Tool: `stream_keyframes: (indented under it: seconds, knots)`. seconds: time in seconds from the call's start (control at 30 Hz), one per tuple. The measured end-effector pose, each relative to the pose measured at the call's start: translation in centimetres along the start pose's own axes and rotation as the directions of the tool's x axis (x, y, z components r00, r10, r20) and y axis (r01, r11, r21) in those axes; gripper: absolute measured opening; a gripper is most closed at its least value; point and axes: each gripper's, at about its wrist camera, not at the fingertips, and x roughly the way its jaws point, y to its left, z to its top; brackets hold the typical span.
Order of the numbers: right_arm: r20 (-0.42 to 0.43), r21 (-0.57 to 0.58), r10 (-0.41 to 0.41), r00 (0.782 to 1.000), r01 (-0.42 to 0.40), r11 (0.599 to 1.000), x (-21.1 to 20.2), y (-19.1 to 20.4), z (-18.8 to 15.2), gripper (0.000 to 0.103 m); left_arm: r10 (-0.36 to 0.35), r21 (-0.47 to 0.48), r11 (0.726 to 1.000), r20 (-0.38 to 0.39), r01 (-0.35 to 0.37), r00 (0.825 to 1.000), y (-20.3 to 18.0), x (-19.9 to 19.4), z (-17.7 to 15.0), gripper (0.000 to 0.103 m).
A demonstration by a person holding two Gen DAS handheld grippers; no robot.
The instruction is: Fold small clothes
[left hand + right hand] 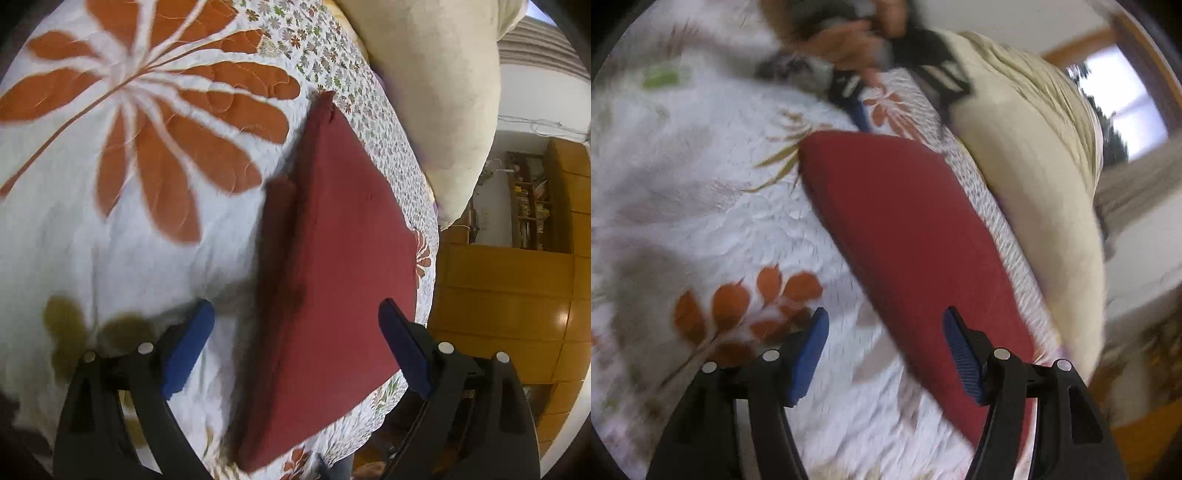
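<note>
The left tool (pixel 295 343) has its two blue pads spread wide and nothing is between them. It hangs above the near end of the red cloth (pixel 332 266). The red cloth lies flat and folded on the bed cover (pixel 92 240), close to the bed's right edge. The bed cover is white with big orange leaves. Just past the cloth, on the far right, is a cream pillow (pixel 436 92). Beyond the bed is a wooden cupboard (pixel 509 295).

The right tool (pixel 884 350) is spread wide too and grips nothing. Its right pad sits over the near end of the red cloth (pixel 905 229). At the far end of the cloth, a hand (pixel 846 44) holds the other tool. This picture is blurry, so small details are hard to see.
</note>
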Motion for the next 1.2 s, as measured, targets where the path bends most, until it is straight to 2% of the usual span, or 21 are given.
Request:
stream_keyframes:
  seconds: [0.07, 0.27, 0.43, 0.47, 0.5, 0.57, 0.63, 0.67, 0.7, 0.87, 1.0, 1.2]
  knots:
    - [-0.007, -0.045, -0.05, 0.999, 0.05, 0.998, 1.5, 1.2, 1.1, 0.064, 0.012, 0.014, 1.0, -0.027, -0.012, 1.0, -0.2, 0.8, 0.8, 0.089]
    - [0.018, -0.085, -0.144, 0.989, 0.145, 0.986, 4.2, 2.3, 3.3, 0.063, 0.004, 0.078, 0.997, -0.083, 0.003, 0.997, -1.6, 3.1, 2.4, 0.089]
    - [0.037, -0.077, -0.186, 0.982, 0.189, 0.979, 5.5, 2.6, 5.4, 0.06, 0.003, 0.105, 0.994, -0.11, 0.009, 0.994, -2.9, 5.1, 3.2, 0.088]
    - [0.041, -0.073, -0.192, 0.981, 0.195, 0.978, 5.8, 2.7, 5.8, 0.06, 0.016, 0.119, 0.993, -0.113, -0.003, 0.993, -3.4, 5.5, 3.3, 0.084]
    - [0.044, -0.071, -0.196, 0.98, 0.199, 0.977, 5.9, 2.7, 6.0, 0.06, 0.025, 0.12, 0.993, -0.118, -0.011, 0.993, -3.6, 5.8, 3.4, 0.07]
    - [0.045, -0.059, -0.186, 0.981, 0.189, 0.98, 5.9, 2.7, 6.7, 0.056, 0.064, 0.118, 0.992, -0.132, -0.048, 0.989, -3.7, 6.3, 3.6, 0.058]
    - [0.026, -0.04, -0.148, 0.989, 0.149, 0.988, 6.2, 2.6, 7.3, 0.04, 0.095, 0.124, 0.989, -0.138, -0.078, 0.986, -3.9, 6.3, 3.7, 0.037]
    - [0.017, -0.031, -0.133, 0.991, 0.134, 0.991, 6.5, 2.5, 7.4, 0.033, 0.101, 0.123, 0.989, -0.134, -0.085, 0.986, -4.1, 6.2, 3.8, 0.034]
    - [0.01, -0.017, -0.116, 0.993, 0.116, 0.993, 6.5, 2.4, 7.6, 0.021, 0.108, 0.121, 0.988, -0.128, -0.093, 0.986, -4.3, 6.0, 3.8, 0.026]
    - [0.032, 0.102, -0.094, 0.995, 0.09, 0.991, 3.9, 0.5, 7.8, 0.016, 0.145, 0.171, 0.977, -0.095, -0.127, 0.985, -7.2, 4.7, 3.2, 0.021]
    - [0.052, 0.205, -0.08, 0.995, 0.068, 0.976, 2.0, -2.9, 7.8, 0.016, 0.172, 0.205, 0.967, -0.074, -0.154, 0.982, -10.8, 3.6, 2.9, 0.02]
    - [0.079, 0.379, -0.067, 0.995, 0.032, 0.925, -0.9, -7.9, 7.3, 0.016, 0.227, 0.268, 0.94, -0.033, -0.21, 0.973, -17.2, 2.8, 2.0, 0.018]
